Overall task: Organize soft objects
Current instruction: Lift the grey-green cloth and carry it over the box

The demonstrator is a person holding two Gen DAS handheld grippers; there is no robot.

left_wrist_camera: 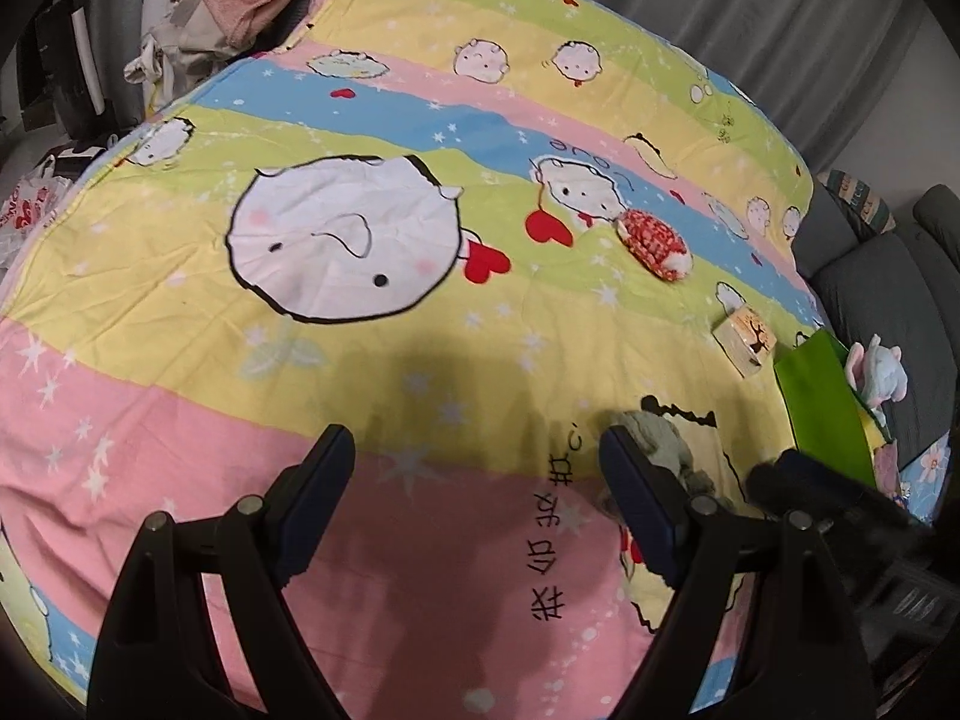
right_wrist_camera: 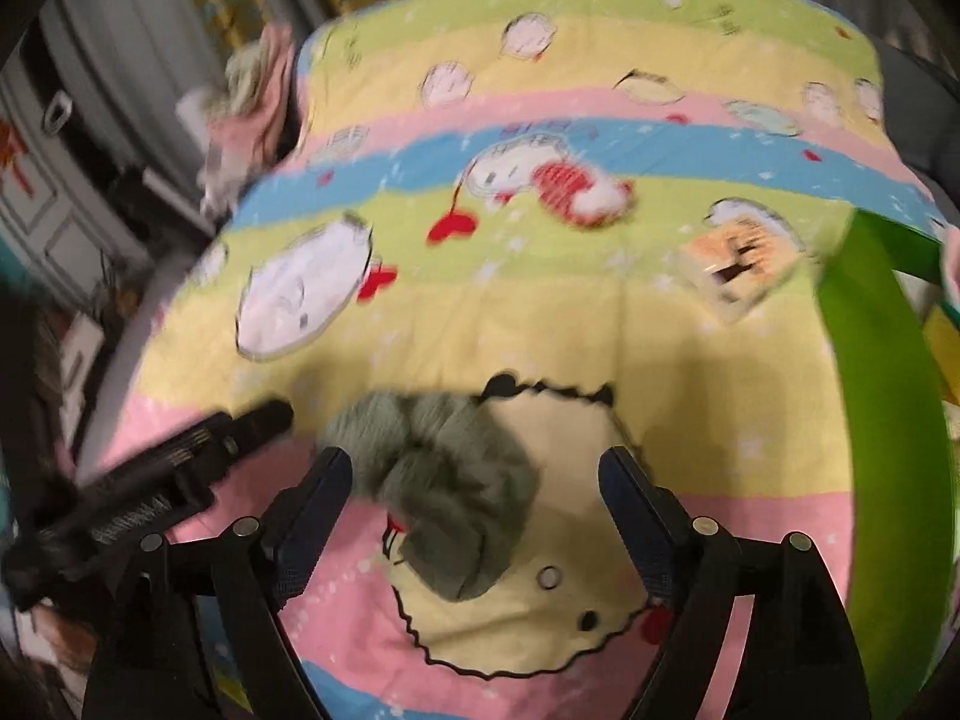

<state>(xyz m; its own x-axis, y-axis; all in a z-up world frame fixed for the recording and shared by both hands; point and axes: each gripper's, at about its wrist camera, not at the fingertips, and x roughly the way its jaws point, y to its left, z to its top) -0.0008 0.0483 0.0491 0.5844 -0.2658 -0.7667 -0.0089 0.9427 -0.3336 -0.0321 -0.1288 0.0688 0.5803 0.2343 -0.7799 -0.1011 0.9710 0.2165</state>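
My right tongs point(right_wrist_camera: 474, 474) stand wide apart over the grey plush point(right_wrist_camera: 444, 480), which lies loose on the quilt point(right_wrist_camera: 600, 348), not gripped. My left tongs point(left_wrist_camera: 477, 462) gape empty beside it, ready to help. The green bin point(right_wrist_camera: 882, 396) waits right, its inside cut off; blur hides the plush's shape.

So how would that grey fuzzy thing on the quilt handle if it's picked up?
The grey fuzzy thing looks like plush, lumpy and folded, so it would probably sag and squash in the right tool. It seems light, and lying slumped on the quilt, unlikely to roll.
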